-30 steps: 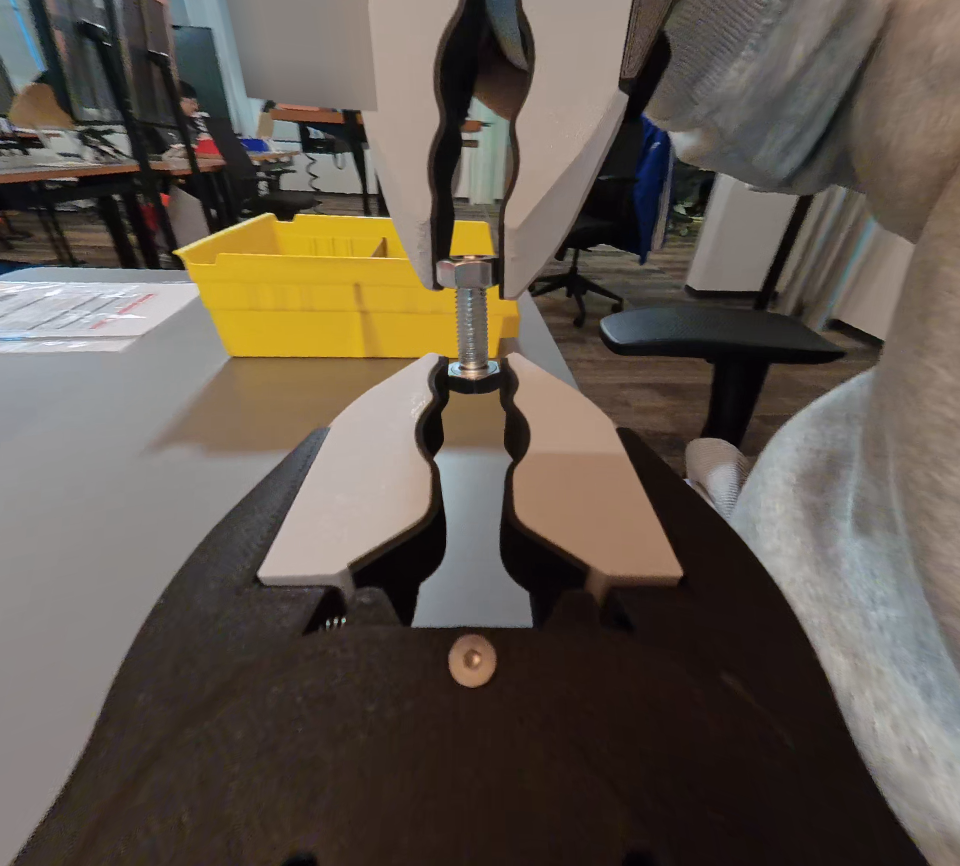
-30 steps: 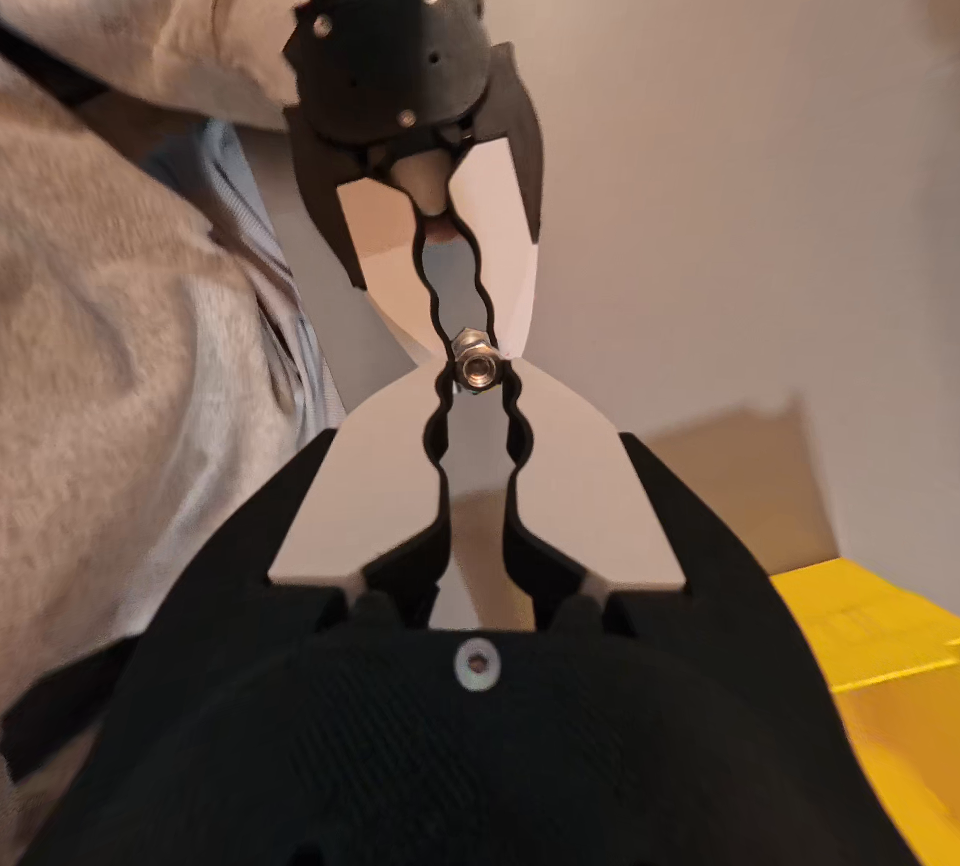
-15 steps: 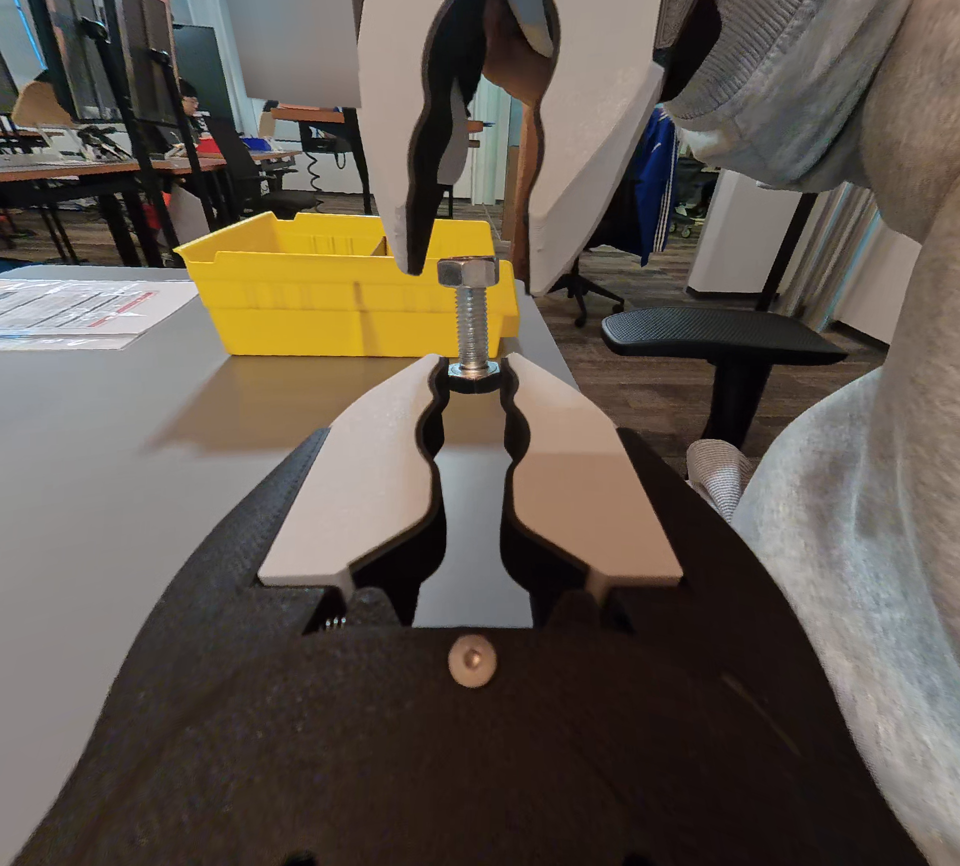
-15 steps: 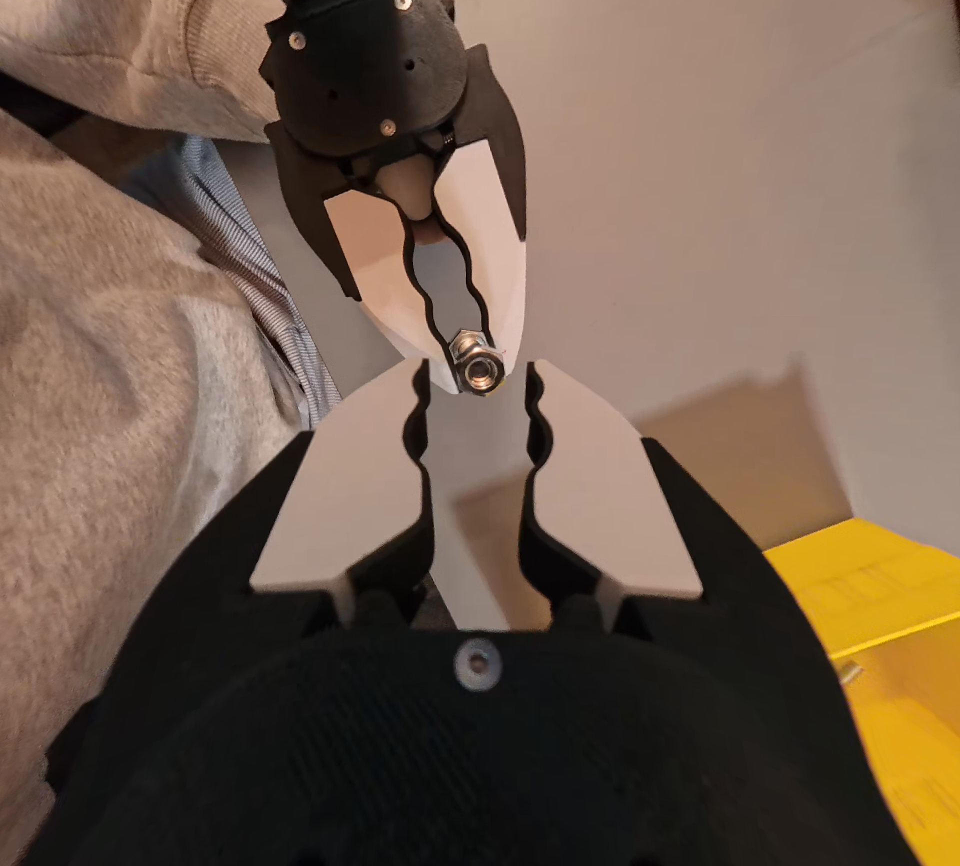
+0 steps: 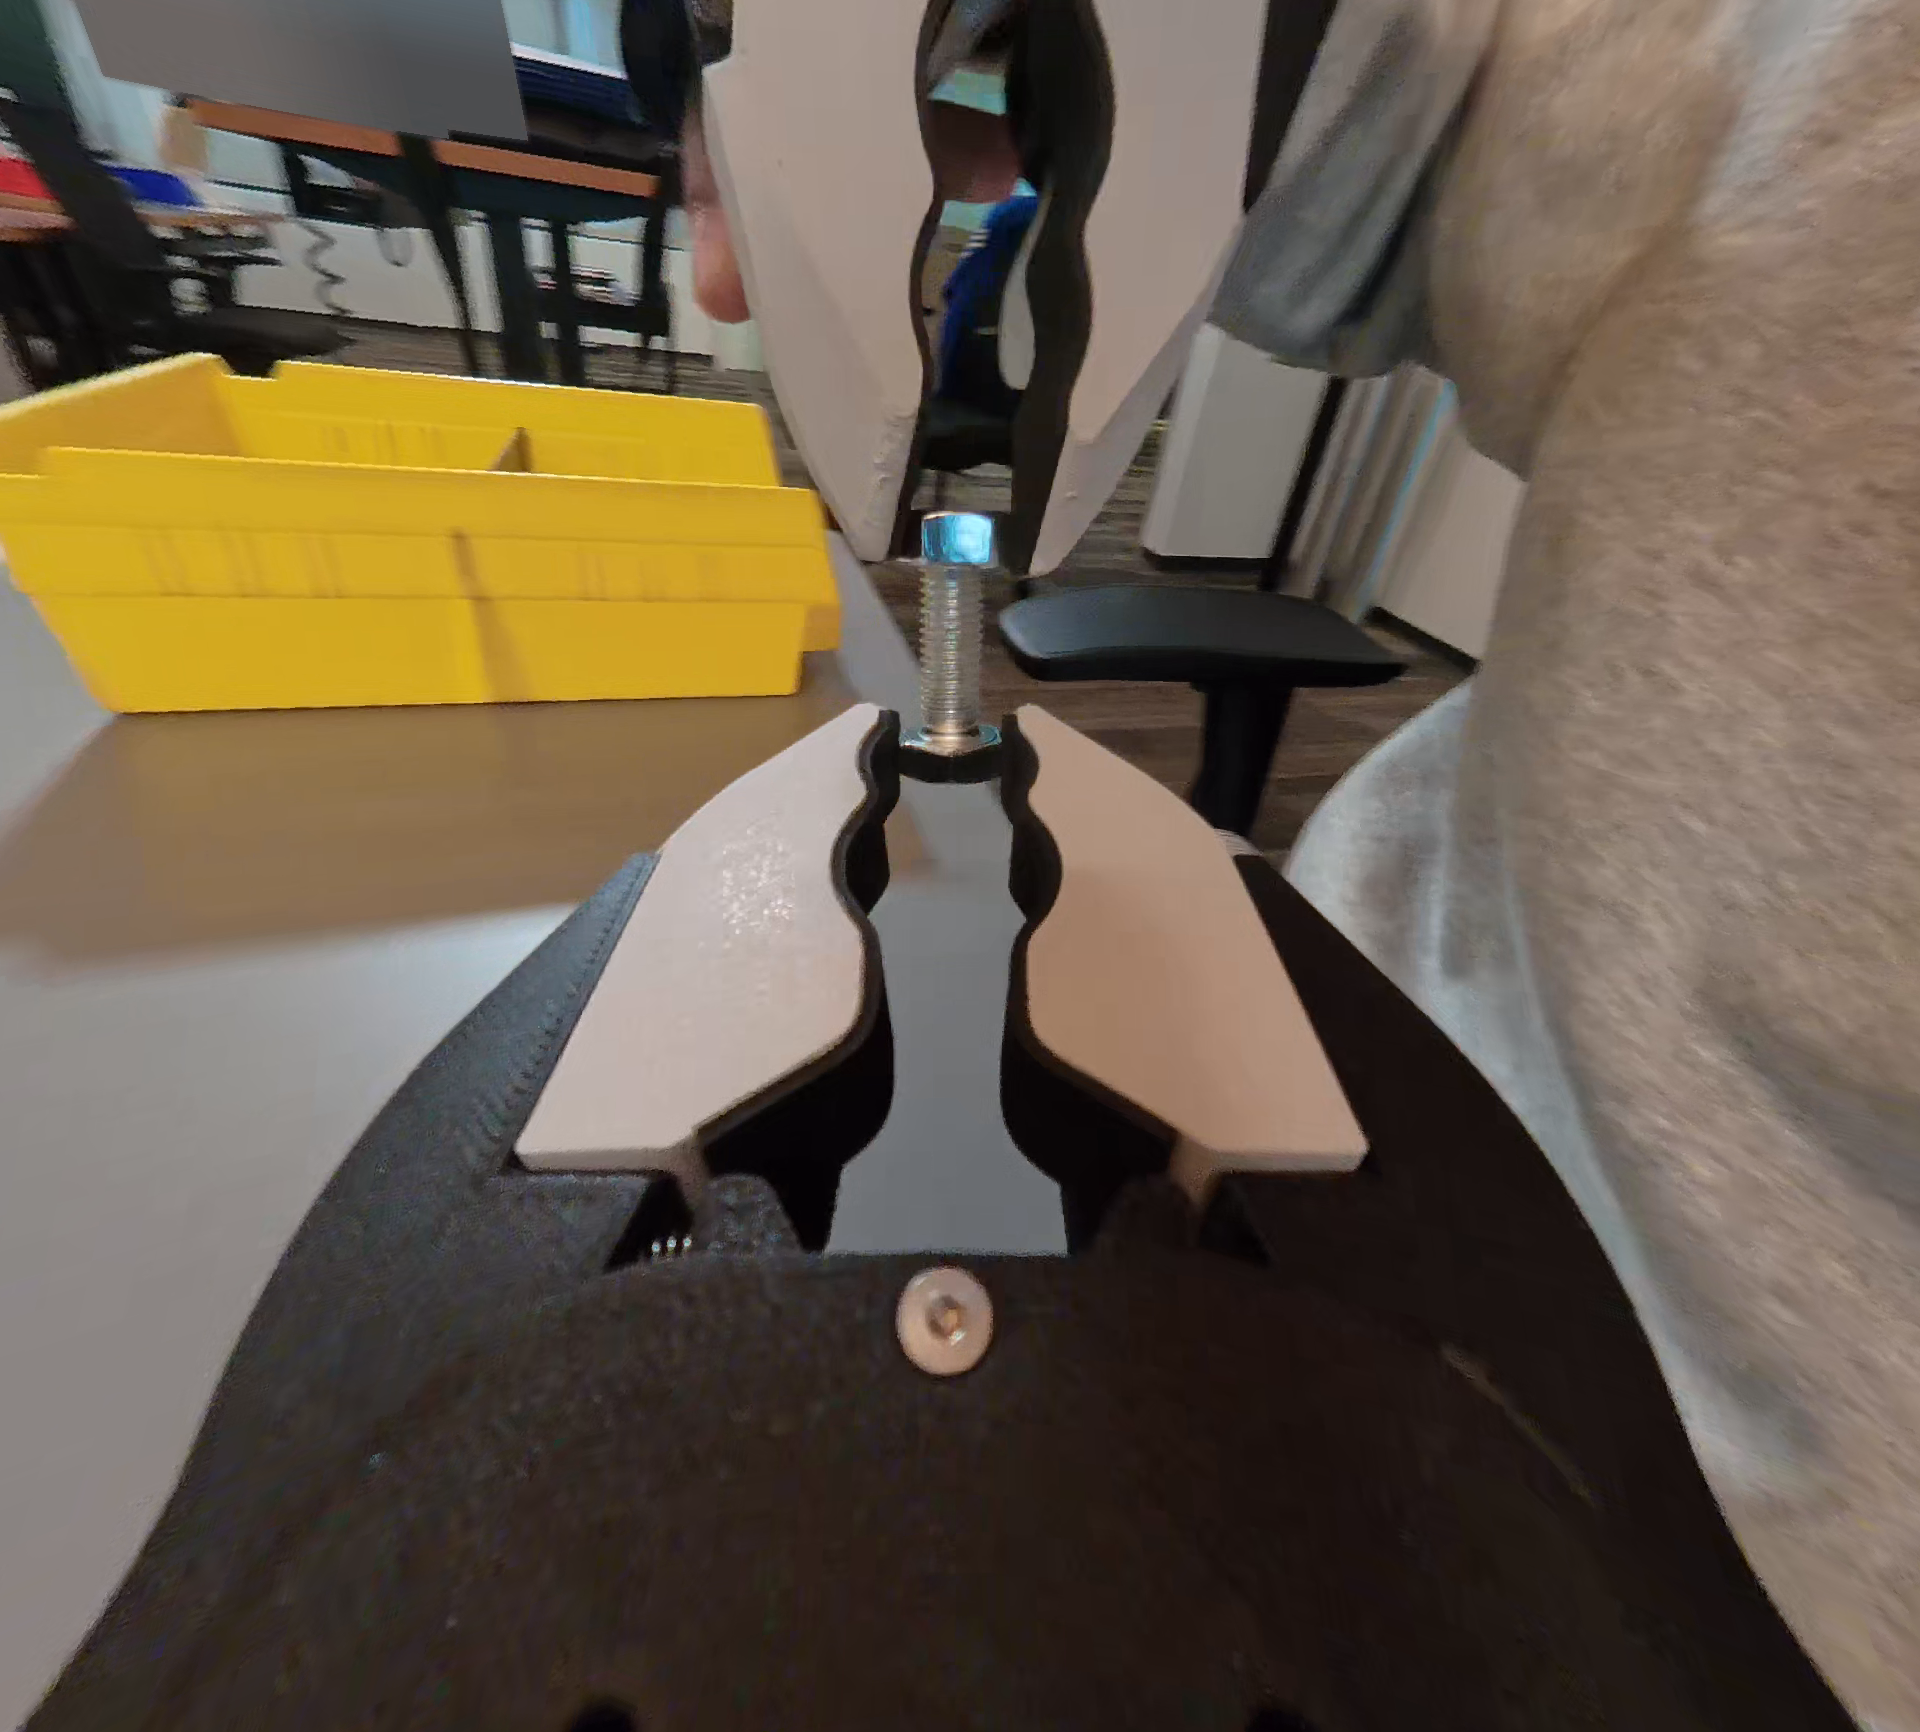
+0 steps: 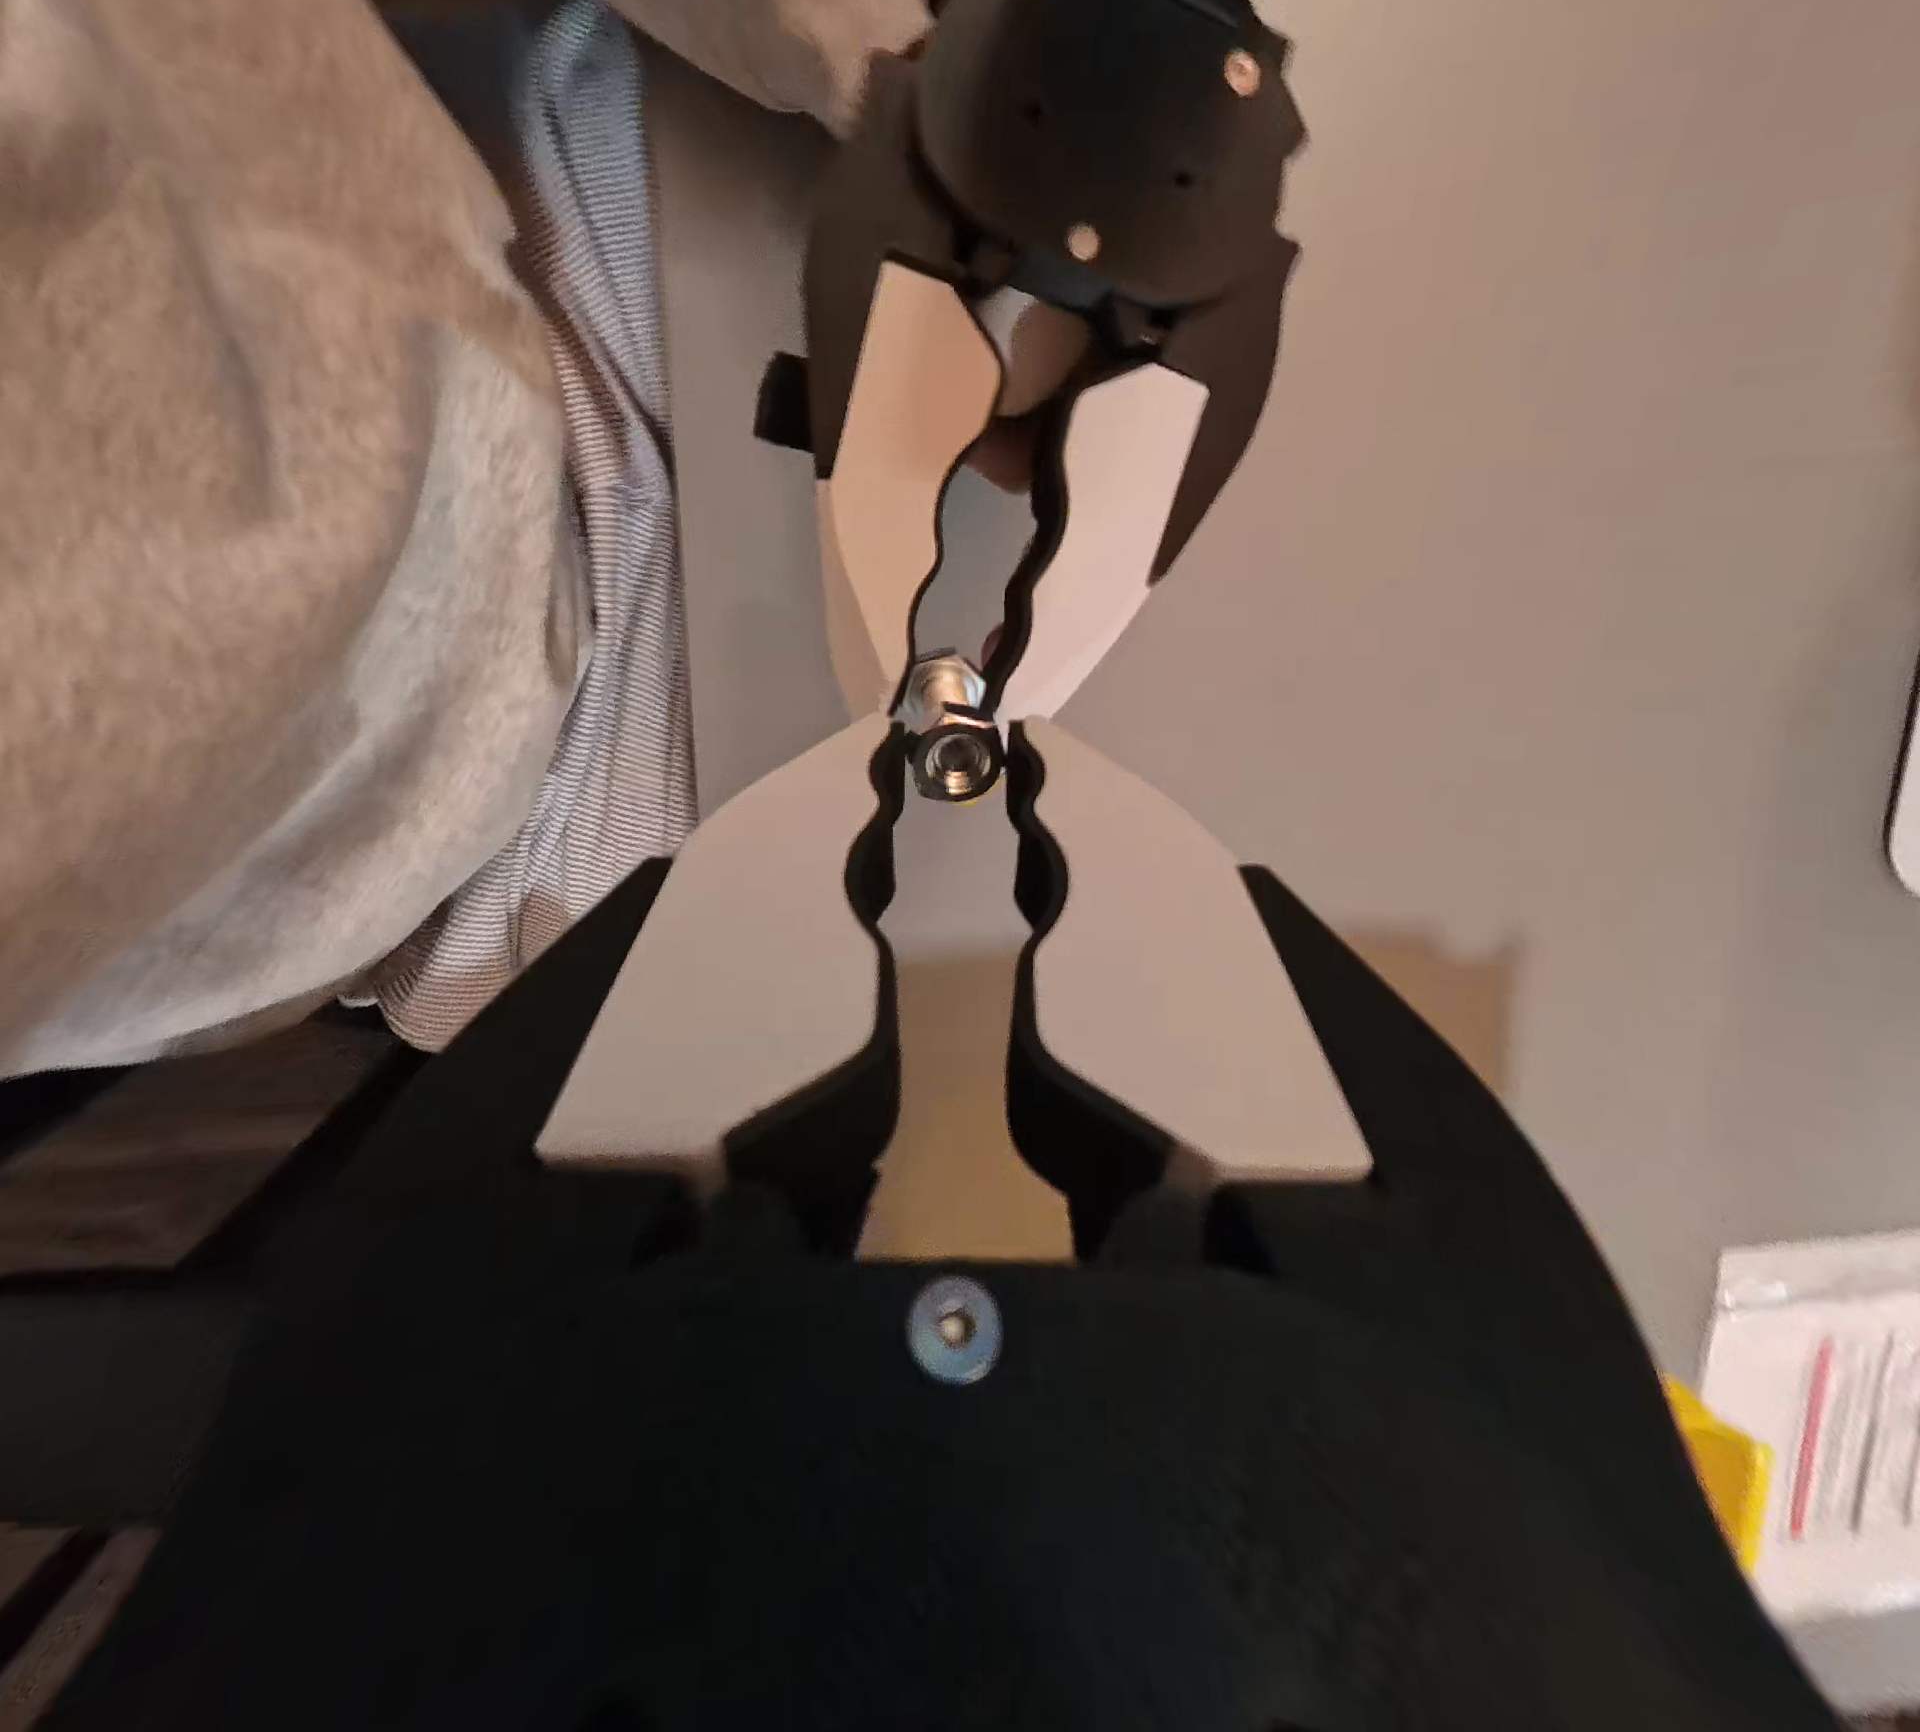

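Silver steel hex-head bolt (image 5: 954, 633) stands upright near the grey table's (image 5: 208, 955) edge. The left gripper (image 5: 951, 752) is clamped on the hex nut (image 5: 950, 737) at its foot. The right gripper (image 6: 951, 763) comes from above, fingers seemingly pinching the bolt head. A yellow plastic bin (image 5: 416, 581) sits well apart; open floor lies beyond the edge.
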{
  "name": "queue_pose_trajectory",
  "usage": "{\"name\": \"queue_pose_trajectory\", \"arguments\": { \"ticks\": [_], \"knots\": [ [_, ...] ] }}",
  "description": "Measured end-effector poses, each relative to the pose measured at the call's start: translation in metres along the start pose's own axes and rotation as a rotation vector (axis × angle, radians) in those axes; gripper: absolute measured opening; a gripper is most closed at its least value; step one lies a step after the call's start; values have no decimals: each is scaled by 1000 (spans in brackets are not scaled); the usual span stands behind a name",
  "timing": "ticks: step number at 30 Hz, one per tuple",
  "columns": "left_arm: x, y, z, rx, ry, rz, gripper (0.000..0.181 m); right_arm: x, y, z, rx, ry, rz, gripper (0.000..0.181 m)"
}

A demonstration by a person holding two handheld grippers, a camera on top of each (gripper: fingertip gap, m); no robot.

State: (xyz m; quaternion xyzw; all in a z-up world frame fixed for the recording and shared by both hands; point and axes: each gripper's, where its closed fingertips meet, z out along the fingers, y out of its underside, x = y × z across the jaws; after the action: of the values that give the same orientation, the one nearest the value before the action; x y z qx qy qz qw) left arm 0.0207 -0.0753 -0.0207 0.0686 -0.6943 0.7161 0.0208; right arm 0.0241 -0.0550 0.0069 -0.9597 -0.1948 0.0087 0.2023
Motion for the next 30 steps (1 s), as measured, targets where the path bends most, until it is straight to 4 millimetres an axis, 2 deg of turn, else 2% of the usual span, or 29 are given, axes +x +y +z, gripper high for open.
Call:
{"name": "queue_pose_trajectory", "arguments": {
  "ticks": [5, 8, 14, 18, 22, 25, 30],
  "knots": [
    [25, -5, -3, 29, 211, -121, 19, -16, -6, -4, 114, -60, -106, 19],
    [20, -4, -3, 44, 186, -113, 19, -12, -4, -3, 97, -41, -45, 20],
    [3, -2, -1, 48, 39, -24, 19, -2, -2, -2, 92, -10, 138, 58],
    [-13, -8, -6, 78, -94, 59, 19, 7, 6, 3, 50, 62, 218, 54],
    [-24, -11, -9, 82, -196, 121, 19, 18, 2, -1, 85, 98, 370, 45],
    [-27, -12, -11, 85, -227, 134, 19, 22, 2, -4, 95, 95, 463, 34],
    [-27, -12, -10, 83, -229, 142, 19, 24, 4, -3, 86, 88, 485, 19]
  ]
}}
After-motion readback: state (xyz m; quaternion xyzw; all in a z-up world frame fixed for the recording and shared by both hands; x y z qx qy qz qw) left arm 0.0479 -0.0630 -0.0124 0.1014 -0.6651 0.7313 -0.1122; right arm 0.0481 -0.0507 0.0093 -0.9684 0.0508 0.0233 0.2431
